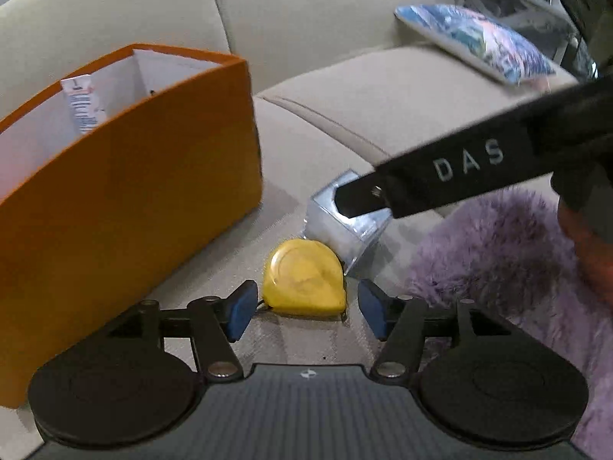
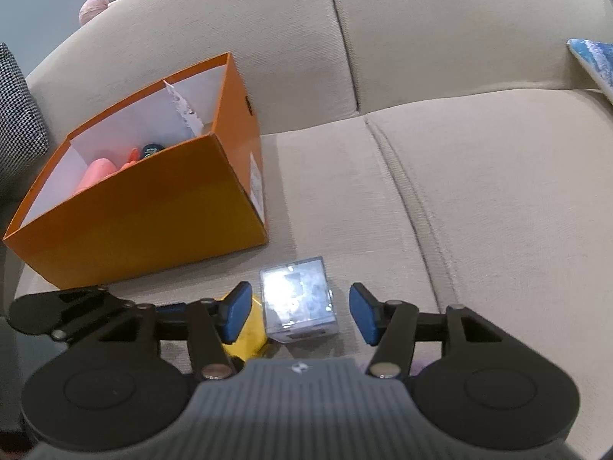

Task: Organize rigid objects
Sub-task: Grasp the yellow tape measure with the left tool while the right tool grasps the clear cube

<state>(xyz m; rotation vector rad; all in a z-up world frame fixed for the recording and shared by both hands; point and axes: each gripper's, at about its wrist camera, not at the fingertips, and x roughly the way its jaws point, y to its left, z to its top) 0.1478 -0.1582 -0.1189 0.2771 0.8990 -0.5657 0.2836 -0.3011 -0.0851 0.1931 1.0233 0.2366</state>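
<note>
Left gripper point(image 1: 306, 308) open around yellow tape measure point(image 1: 304, 276).

Both wrist cams close, angled down at sofa seat point(image 2: 479, 191); share orange box point(image 1: 134, 199), yellow tape point(image 1: 304, 278), clear cube point(image 2: 297, 299).

Orange box point(image 2: 145, 207) walls the left; bare sofa seat point(image 2: 498, 199) lies open rightward.

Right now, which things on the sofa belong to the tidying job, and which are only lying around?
For the job:
- yellow tape measure, between the open jaws of the left gripper
- clear cube box, in front of the open right gripper
- orange box, already holding some items

Just lying about:
- purple fluffy throw
- blue patterned cushion
</note>
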